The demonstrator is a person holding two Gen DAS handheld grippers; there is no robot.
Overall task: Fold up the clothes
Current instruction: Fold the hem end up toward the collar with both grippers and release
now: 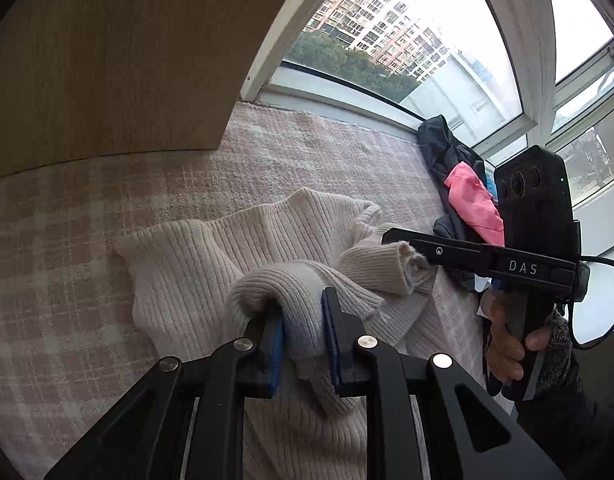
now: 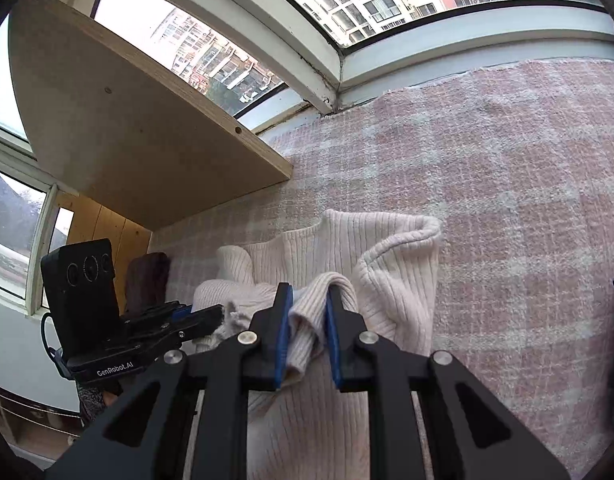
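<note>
A: Where's the sweater (image 1: 211,264) rn?

B: On the pink checked blanket (image 1: 87,240) by the window (image 1: 407,40), near side, bunched w/ ribbed folds. Both grippers have it.

A: Grip status?

B: Left gripper (image 1: 303,336) clenched on a thick roll of knit between its blue pads (image 1: 277,348). Right gripper (image 2: 307,332) same, pinching a fold of ribbed fabric. No slack between pads & cloth in either view.

A: Why two holds side by side?

B: Prob to carry one edge over together so the fold lands straight, my guess. The cuff (image 1: 403,268) dangles loose near the right gripper's tip.

A: How's the garment look?

B: Cream, vertical rib, soft & floppy. Far part lies flattish; near part humped up. Far right, a dark + pink clothes pile (image 1: 463,184) waits, well apart. Wooden board (image 2: 147,120) stands left.
</note>
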